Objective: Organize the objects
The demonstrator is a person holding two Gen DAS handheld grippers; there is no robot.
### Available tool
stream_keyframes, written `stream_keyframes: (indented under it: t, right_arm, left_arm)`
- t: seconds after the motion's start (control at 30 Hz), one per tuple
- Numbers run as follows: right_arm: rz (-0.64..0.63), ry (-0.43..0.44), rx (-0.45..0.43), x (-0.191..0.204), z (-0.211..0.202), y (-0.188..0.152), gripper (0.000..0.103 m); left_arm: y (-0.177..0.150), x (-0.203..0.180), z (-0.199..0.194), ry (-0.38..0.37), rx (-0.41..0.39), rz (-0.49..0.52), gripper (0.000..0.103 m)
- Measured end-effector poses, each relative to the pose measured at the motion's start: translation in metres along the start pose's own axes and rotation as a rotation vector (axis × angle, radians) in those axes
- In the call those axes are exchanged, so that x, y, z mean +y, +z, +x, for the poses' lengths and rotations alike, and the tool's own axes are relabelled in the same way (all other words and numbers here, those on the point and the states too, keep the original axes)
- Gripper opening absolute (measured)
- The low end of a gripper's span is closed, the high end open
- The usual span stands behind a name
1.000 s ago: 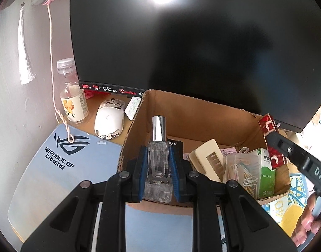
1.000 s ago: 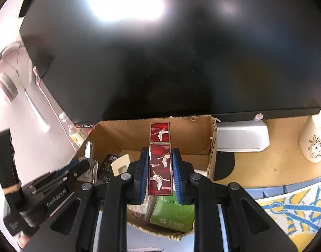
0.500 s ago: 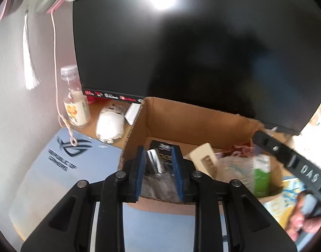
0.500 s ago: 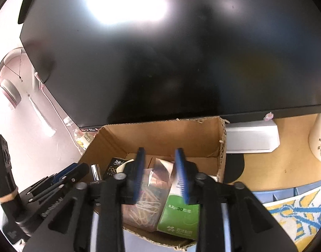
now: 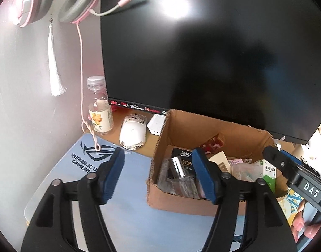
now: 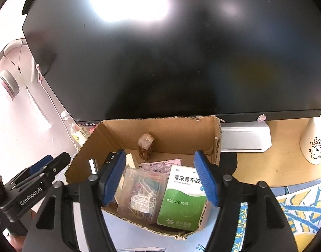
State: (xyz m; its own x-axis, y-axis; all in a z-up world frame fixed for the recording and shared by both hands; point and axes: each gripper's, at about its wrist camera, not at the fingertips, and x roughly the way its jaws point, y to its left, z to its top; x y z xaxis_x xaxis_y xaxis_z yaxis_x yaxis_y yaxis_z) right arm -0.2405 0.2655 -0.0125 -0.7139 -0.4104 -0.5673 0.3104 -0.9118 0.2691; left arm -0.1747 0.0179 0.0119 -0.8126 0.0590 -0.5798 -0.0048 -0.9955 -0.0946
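Observation:
A cardboard box [image 5: 164, 198] stands on the desk in front of the monitor; it also shows in the right wrist view [image 6: 171, 132]. In it lie a glass perfume bottle [image 5: 179, 175] with a silver cap, a red patterned case [image 5: 213, 143], a clear box of paper clips [image 6: 141, 193], a green and white medicine box [image 6: 181, 199] and a beige item [image 5: 221, 161]. My left gripper [image 5: 158, 174] is open and empty above the box's left front corner. My right gripper [image 6: 160, 178] is open and empty above the box's front.
A black monitor [image 5: 202, 52] fills the back. A white mouse [image 5: 133, 134], a small drink bottle [image 5: 99, 109] and a blue mouse pad [image 5: 76, 180] lie left of the box. A pink headset [image 5: 55, 2] hangs on the wall. A white mug [image 6: 315, 145] stands at the right.
Both grippers opened. The left let the perfume bottle go and the right let the red case go; both now lie in the box. Both grippers drew back and up.

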Motion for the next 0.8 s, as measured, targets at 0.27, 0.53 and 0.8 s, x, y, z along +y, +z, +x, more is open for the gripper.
stream_keyframes:
  t: [0.27,0.53,0.8]
  right_arm:
    - [-0.018,-0.018,-0.012,0.003,-0.006,-0.002,0.095]
    - [-0.054,-0.039,-0.037,0.007,-0.019,-0.004,0.103]
    - [-0.083,-0.051,-0.097,0.008,-0.039,-0.007,0.103]
  left_arm:
    - [0.002,0.007,-0.011,0.060,-0.040,0.015,0.094]
    - [0.001,0.005,-0.024,0.090,-0.073,0.052,0.103]
    - [-0.001,0.009,-0.039,0.077,-0.099,0.036,0.103]
